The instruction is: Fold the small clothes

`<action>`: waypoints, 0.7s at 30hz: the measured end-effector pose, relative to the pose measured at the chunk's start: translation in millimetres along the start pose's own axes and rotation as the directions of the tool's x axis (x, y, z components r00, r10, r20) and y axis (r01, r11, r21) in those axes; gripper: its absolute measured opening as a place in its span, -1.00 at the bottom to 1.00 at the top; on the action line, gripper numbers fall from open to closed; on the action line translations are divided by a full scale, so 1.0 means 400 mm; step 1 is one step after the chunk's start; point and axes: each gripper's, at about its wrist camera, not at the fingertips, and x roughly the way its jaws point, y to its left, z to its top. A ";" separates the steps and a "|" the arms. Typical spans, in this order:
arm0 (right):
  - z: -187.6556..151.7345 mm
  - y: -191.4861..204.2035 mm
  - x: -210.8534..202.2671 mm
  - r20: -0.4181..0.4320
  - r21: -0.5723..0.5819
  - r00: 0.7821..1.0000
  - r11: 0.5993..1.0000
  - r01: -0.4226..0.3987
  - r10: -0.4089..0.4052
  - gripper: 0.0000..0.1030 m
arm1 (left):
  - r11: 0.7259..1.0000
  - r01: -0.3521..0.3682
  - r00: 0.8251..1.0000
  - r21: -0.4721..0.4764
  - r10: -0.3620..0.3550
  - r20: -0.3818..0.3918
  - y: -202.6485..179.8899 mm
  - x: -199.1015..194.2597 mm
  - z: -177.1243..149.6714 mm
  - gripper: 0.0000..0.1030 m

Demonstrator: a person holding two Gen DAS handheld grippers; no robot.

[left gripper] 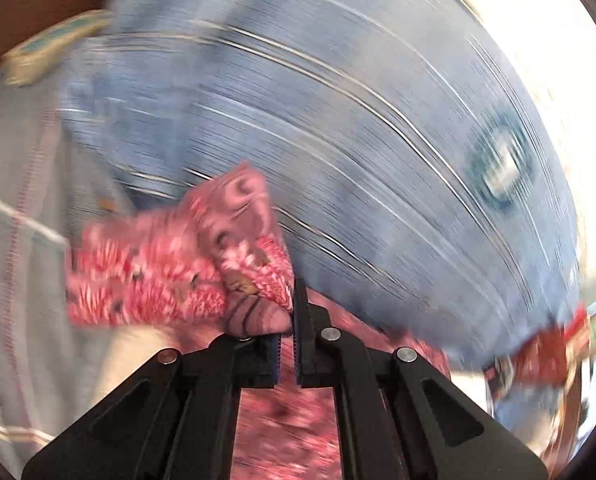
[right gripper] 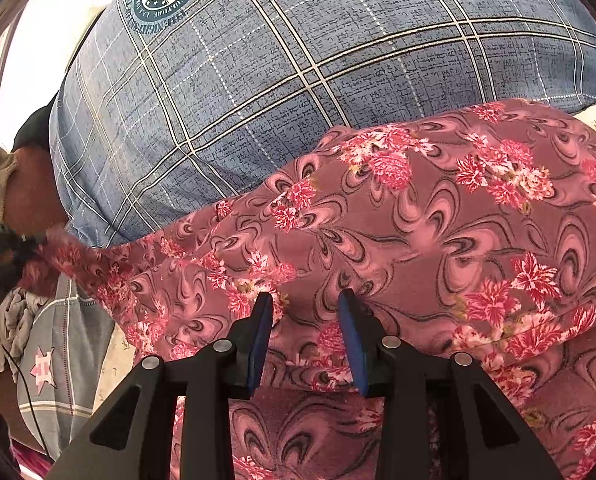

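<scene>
Pink floral cloth [right gripper: 417,216] is mid-fold: the left claw [left gripper: 286,320] pinches a corner, lifted; the right claw [right gripper: 305,312], half open, holds nothing. Next, carry that corner across.

Left tongs [left gripper: 286,320]: jaws fully closed, clamping a fold of pink floral cloth [left gripper: 234,256] at the tips, angled downward. Right tongs [right gripper: 305,312]: jaws partly apart, blue pads [right gripper: 258,340] bare, angled downward over the same cloth.
</scene>
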 end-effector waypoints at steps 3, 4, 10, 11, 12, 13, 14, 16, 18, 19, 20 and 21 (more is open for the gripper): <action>0.002 -0.010 -0.006 0.002 0.011 1.000 1.000 -0.014 0.014 -0.30 | 0.996 0.026 0.996 0.081 -0.020 -0.085 -0.117 0.095 -0.074 -0.95; 0.002 -0.014 -0.009 0.003 0.015 1.000 1.000 -0.019 0.019 -0.30 | 0.994 0.046 0.989 0.097 -0.031 -0.144 -0.153 0.138 -0.110 -0.95; 0.002 -0.040 -0.020 0.006 0.032 0.999 0.999 -0.043 0.042 -0.30 | 0.995 0.038 0.924 0.088 -0.002 -0.382 -0.195 0.343 -0.261 -0.95; 0.002 -0.043 -0.022 0.007 0.034 0.999 0.998 -0.045 0.045 -0.30 | 0.995 0.043 0.921 0.084 -0.007 -0.390 -0.184 0.342 -0.269 -0.95; 0.002 -0.048 -0.024 0.007 0.035 0.999 0.998 -0.047 0.047 -0.30 | 0.995 0.058 0.922 0.079 -0.023 -0.386 -0.181 0.328 -0.271 -0.95; 0.002 -0.052 -0.024 0.007 0.036 0.999 0.998 -0.049 0.049 -0.30 | 0.993 0.099 0.925 0.068 -0.066 -0.375 -0.172 0.301 -0.262 -0.94; 0.002 -0.055 -0.026 0.006 0.037 0.999 0.998 -0.051 0.051 -0.30 | 0.989 0.133 0.924 0.060 -0.102 -0.367 -0.157 0.271 -0.258 -0.87; 0.006 -0.065 -0.028 0.005 0.043 0.998 0.997 -0.060 0.059 -0.28 | 0.977 0.210 0.928 0.032 -0.189 -0.321 -0.101 0.173 -0.252 -0.42; 0.010 -0.074 -0.029 0.003 0.049 0.997 0.996 -0.072 0.072 -0.25 | 0.975 0.220 0.949 -0.011 -0.217 -0.227 -0.010 0.085 -0.268 0.47; 0.011 -0.077 -0.031 0.002 0.050 0.997 0.996 -0.075 0.075 -0.24 | 0.977 0.211 0.957 -0.031 -0.213 -0.195 0.024 0.069 -0.271 0.57; 0.013 -0.078 -0.032 0.001 0.051 0.997 0.996 -0.075 0.075 -0.24 | 0.976 0.210 0.962 -0.060 -0.217 -0.167 0.073 0.051 -0.282 0.57; 0.014 -0.078 -0.033 -0.001 0.051 0.997 0.996 -0.076 0.076 -0.23 | 0.974 0.211 0.960 -0.076 -0.221 -0.171 0.098 0.057 -0.294 0.57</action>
